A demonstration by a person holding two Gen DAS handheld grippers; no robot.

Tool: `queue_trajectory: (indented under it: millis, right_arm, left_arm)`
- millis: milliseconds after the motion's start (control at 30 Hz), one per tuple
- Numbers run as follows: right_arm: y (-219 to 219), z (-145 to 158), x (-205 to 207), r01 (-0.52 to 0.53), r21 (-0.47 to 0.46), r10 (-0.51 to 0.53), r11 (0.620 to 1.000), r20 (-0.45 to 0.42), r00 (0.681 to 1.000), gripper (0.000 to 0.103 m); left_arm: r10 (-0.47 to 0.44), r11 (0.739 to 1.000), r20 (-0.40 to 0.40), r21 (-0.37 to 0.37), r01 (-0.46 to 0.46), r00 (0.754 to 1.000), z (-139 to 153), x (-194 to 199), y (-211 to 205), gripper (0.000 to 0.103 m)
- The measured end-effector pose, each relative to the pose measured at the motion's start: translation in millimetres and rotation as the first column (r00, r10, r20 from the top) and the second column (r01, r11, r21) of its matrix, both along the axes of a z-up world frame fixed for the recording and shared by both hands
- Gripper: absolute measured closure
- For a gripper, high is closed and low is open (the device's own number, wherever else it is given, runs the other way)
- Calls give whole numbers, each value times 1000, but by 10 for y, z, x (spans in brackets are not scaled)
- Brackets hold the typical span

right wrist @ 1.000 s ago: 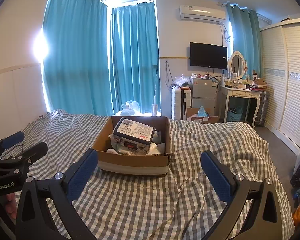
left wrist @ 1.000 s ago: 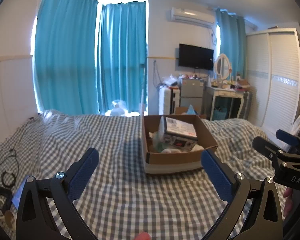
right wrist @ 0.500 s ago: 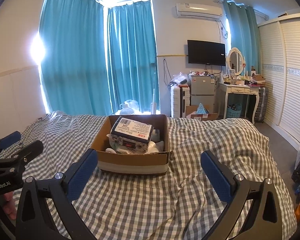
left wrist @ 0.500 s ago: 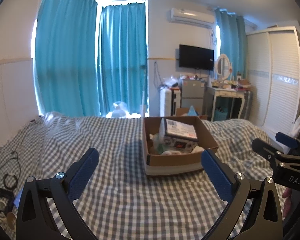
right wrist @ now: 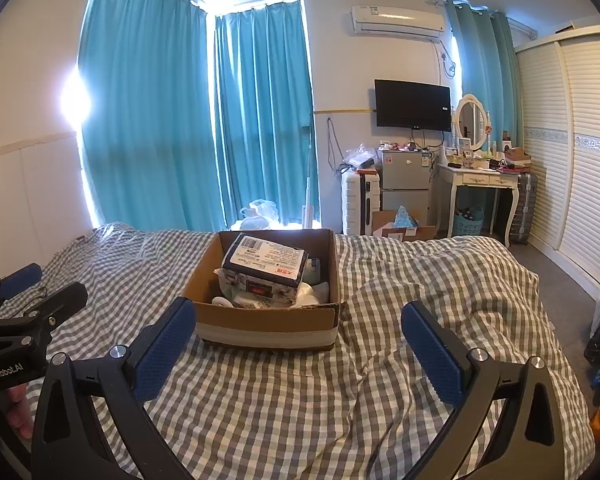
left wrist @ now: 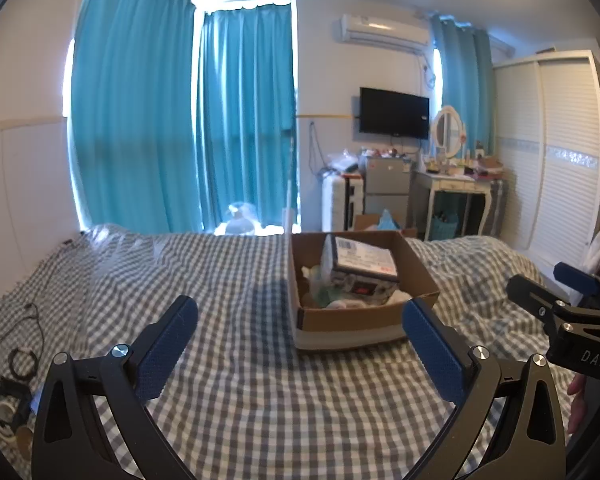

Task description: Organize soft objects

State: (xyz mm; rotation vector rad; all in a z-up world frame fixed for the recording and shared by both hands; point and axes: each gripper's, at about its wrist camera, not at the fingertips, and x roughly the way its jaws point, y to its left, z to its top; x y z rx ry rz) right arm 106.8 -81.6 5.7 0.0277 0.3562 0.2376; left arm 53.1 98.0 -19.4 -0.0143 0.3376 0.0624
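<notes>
An open cardboard box (left wrist: 308, 318) (right wrist: 260, 330) stands on the grey checked bed cover (left wrist: 236, 380) (right wrist: 420, 280). It holds a dark soft pack with a white label (left wrist: 362, 270) (right wrist: 266, 266) on top of several pale soft packs. My left gripper (left wrist: 298, 344) is open and empty, above the cover short of the box, which lies ahead to the right. My right gripper (right wrist: 298, 342) is open and empty, just in front of the box. Each gripper shows at the edge of the other's view: the right one (left wrist: 560, 300), the left one (right wrist: 24, 296).
Cables and small items (left wrist: 16, 364) lie at the bed's left edge. Beyond the bed are teal curtains (right wrist: 180, 120), a suitcase and small fridge (right wrist: 384, 192), a white dressing table (right wrist: 484, 184) and a wardrobe (right wrist: 580, 168). The cover is rumpled at right (right wrist: 440, 304).
Both views have risen slightly, so the box sits a little lower in each frame. Both grippers stay open and empty.
</notes>
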Motion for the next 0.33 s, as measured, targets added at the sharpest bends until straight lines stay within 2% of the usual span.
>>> queue_trajectory:
  millis: [333]
  right_arm:
    - [-8, -15, 10, -1, 5, 1, 1000, -6, 1000, 0]
  left_arm:
    - [7, 1000, 1, 9, -7, 1000, -27, -7, -14, 0]
